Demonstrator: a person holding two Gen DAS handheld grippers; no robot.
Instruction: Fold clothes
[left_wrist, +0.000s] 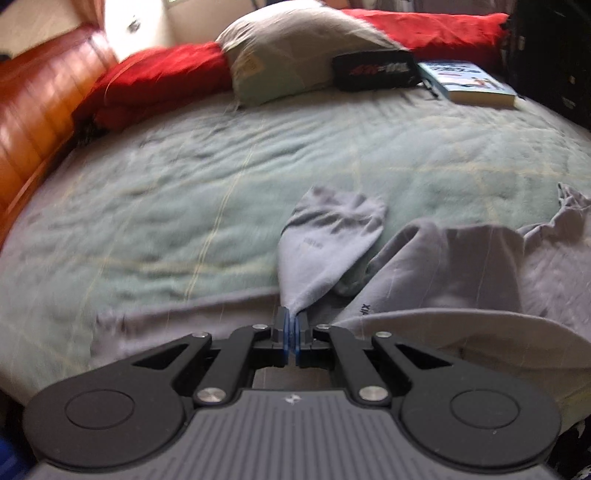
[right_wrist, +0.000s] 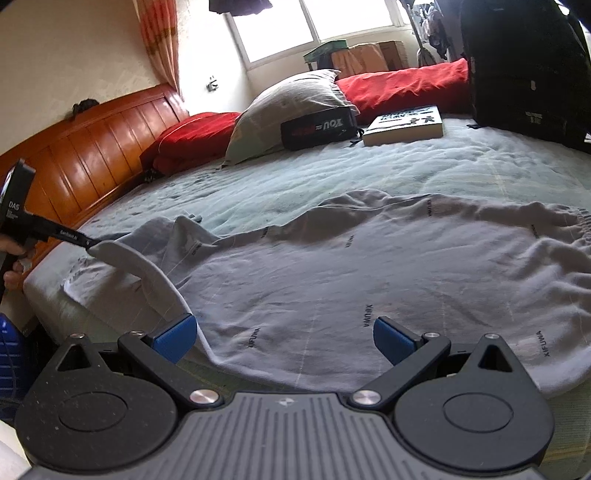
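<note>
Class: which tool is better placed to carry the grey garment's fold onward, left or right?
Left. The left tool is shut on the grey garment, its edge lifted; the right tool hangs open, gripping nothing.

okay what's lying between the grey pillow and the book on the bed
A black pouch with red and white lettering lies between the grey pillow and the book, clearest in the right wrist view.

The grey garment (right_wrist: 369, 280) on the bed carries "XIFUWA" printed many times over, clearest near the bed's near edge; the left wrist view catches only the fragment "XI". The left gripper (right_wrist: 90, 246) shows "DAS" on its body. The black pouch (right_wrist: 317, 129) by the pillow at the far edge reads "YOU", seen upside down. The book's (right_wrist: 404, 125) cover print is too small to read.
</note>
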